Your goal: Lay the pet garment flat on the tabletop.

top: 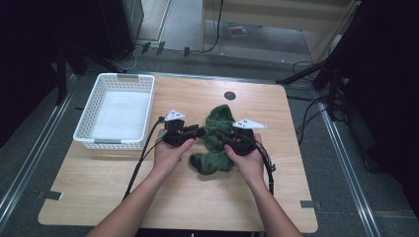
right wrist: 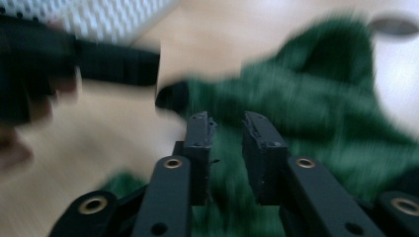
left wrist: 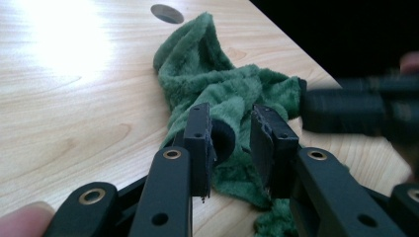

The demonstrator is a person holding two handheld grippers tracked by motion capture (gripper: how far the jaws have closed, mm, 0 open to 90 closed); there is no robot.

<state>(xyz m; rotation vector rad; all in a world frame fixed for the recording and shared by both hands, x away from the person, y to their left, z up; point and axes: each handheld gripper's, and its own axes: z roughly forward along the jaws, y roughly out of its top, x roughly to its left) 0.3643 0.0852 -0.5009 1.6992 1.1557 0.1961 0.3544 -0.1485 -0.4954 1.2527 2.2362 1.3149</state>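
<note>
Green fleece cloth (top: 216,140) lies crumpled on the wooden worktop (top: 123,173), roughly at its centre, just right of the white perforated basket (top: 116,109), which holds nothing visible. Judged from this layout, the work in hand is handling the cloth, either flattening or folding it or moving it to the basket, and it is at an early stage: the cloth is bunched and unfolded, and none of it is in the basket. The left claw (top: 200,132) sits at the cloth's left edge; in the left gripper view its jaws stand slightly apart over the fleece, with a narrow gap and no fabric clamped between the pads (left wrist: 198,133). The right claw (top: 221,134) rests over the cloth's middle; in the right gripper view, which is blurred, its jaws likewise stand apart with a gap above the fabric, and no pinch is visible. Remaining work, as a judgement: secure two points of the cloth, lift and spread it, then complete the fold or transfer. Count: one cloth, one basket, two claws, one round cable port (top: 230,95) in the worktop.
</note>
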